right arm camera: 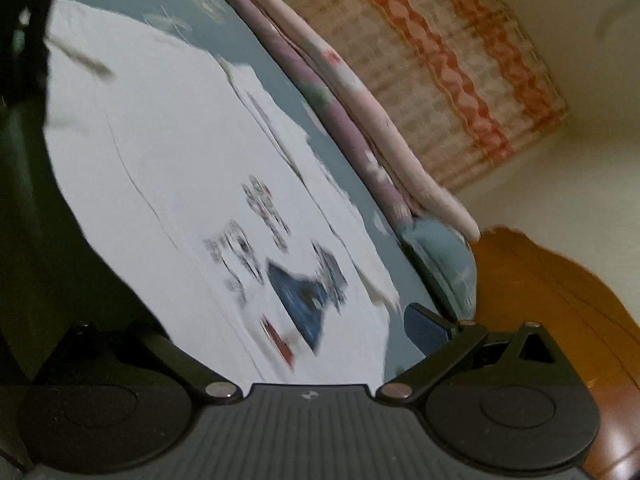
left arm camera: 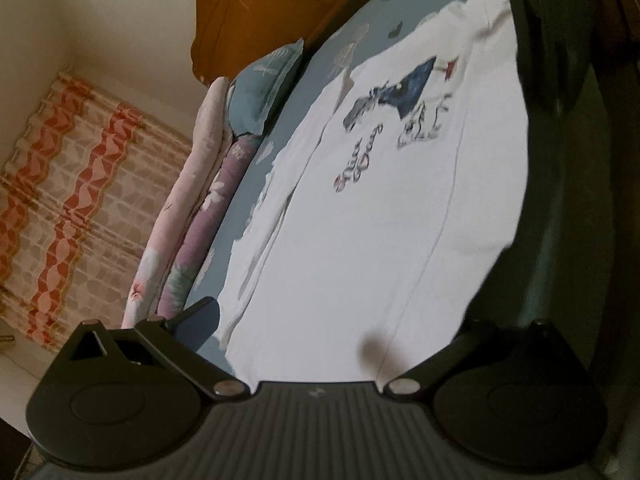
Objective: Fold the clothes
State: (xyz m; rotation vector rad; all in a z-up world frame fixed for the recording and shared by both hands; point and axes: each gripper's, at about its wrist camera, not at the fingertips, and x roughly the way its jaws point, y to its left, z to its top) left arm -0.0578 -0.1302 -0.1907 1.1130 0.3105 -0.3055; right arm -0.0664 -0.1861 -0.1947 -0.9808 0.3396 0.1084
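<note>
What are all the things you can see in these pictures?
White printed T-shirt: one, white with blue and red print, flat on bed.
Blue patterned bedsheet: one, blue, under shirt.
Folded floral quilts: pink and purple, along bed's far side.
Blue pillow: one, beside quilts.
Orange wooden headboard: one, at bed's end.
Orange-and-white patterned curtain: one, against wall.
Left gripper: black, fingers spread wide, above shirt.
Right gripper: black, fingers spread wide, above shirt.
</note>
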